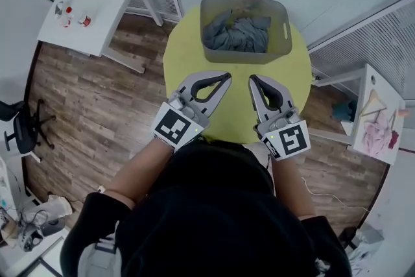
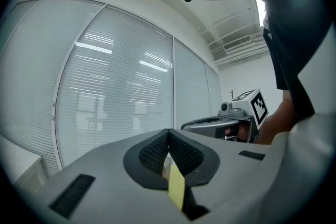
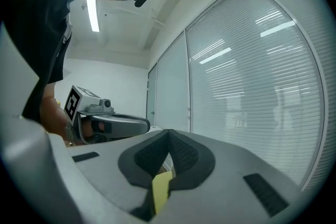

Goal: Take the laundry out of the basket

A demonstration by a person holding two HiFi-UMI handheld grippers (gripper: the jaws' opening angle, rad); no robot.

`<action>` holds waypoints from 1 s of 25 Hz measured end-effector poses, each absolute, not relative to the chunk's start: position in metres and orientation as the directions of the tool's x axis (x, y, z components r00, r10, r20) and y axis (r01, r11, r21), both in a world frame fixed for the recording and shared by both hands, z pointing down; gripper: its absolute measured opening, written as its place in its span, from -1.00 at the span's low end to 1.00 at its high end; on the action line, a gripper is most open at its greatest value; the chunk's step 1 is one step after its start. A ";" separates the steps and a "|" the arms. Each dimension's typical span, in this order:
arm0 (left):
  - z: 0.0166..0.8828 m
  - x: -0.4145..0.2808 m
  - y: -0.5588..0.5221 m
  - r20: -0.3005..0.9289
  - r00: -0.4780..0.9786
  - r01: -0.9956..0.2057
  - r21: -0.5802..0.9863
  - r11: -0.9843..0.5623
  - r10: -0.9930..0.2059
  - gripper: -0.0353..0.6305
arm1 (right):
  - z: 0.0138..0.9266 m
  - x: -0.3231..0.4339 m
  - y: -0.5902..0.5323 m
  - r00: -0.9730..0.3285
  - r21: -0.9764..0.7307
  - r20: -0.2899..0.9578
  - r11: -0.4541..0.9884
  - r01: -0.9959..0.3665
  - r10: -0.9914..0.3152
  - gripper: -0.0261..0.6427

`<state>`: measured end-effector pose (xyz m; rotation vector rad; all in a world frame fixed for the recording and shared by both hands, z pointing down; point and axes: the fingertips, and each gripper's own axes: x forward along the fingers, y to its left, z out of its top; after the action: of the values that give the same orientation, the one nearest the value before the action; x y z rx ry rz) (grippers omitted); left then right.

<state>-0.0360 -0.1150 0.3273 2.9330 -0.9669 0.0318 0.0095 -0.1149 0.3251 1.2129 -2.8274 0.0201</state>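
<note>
No legible txt, nos. or brands anywhere. Only b/w square code markers point(image 1: 174, 126), on left gripper point(image 1: 225, 78) & right gripper point(image 1: 255, 80).

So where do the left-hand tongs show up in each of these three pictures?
Head view: the left tongs are left of centre, shut, over the table's near edge.
Left gripper view: these are its own tongs, bottom centre, tips together.
Right gripper view: they are at the middle left, seen side on, with their marker cube.
Shared landmark: the yellow table, a yellow sliver below the tips in both gripper views.
</note>
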 end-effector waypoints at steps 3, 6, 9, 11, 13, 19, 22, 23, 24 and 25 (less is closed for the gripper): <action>0.326 -0.024 -0.136 0.041 0.791 -0.611 0.038 -0.791 -0.610 -0.87 | 0.326 0.023 -0.137 -0.699 -0.017 0.056 0.699 -0.715 -0.713 -0.86; 0.329 -0.013 -0.155 0.061 0.779 -0.627 0.037 -0.778 -0.624 -0.87 | 0.328 0.034 -0.155 -0.710 -0.033 0.055 0.710 -0.704 -0.702 -0.86; 0.335 -0.003 -0.172 0.086 0.764 -0.644 0.029 -0.765 -0.640 -0.87 | 0.331 0.042 -0.171 -0.727 -0.040 0.049 0.726 -0.687 -0.685 -0.86; 0.341 0.004 -0.183 0.116 0.753 -0.653 0.011 -0.757 -0.648 -0.87 | 0.336 0.047 -0.181 -0.737 -0.035 0.050 0.736 -0.676 -0.674 -0.86; 0.347 0.010 -0.193 0.149 0.745 -0.655 -0.019 -0.756 -0.650 -0.87 | 0.342 0.052 -0.191 -0.742 -0.032 0.055 0.741 -0.671 -0.669 -0.86; 0.359 0.016 -0.226 0.202 0.732 -0.653 -0.067 -0.755 -0.651 -0.87 | 0.358 0.059 -0.223 -0.736 -0.058 0.065 0.734 -0.677 -0.674 -0.86; 0.365 0.017 -0.244 0.221 0.739 -0.637 -0.075 -0.767 -0.636 -0.87 | 0.366 0.061 -0.240 -0.717 -0.062 0.073 0.715 -0.697 -0.693 -0.86; 0.367 0.017 -0.251 0.228 0.742 -0.631 -0.078 -0.772 -0.630 -0.87 | 0.368 0.062 -0.247 -0.708 -0.064 0.073 0.706 -0.706 -0.702 -0.86; 0.370 0.016 -0.258 0.236 0.745 -0.625 -0.080 -0.777 -0.624 -0.87 | 0.370 0.062 -0.254 -0.699 -0.066 0.072 0.696 -0.715 -0.712 -0.86; 0.372 0.015 -0.265 0.244 0.748 -0.619 -0.080 -0.781 -0.617 -0.87 | 0.372 0.062 -0.262 -0.689 -0.069 0.070 0.686 -0.725 -0.721 -0.86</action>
<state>0.0147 -0.2648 0.3724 2.9316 -1.0365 0.4059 0.0621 -0.2617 0.3721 1.2230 -2.8498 0.1413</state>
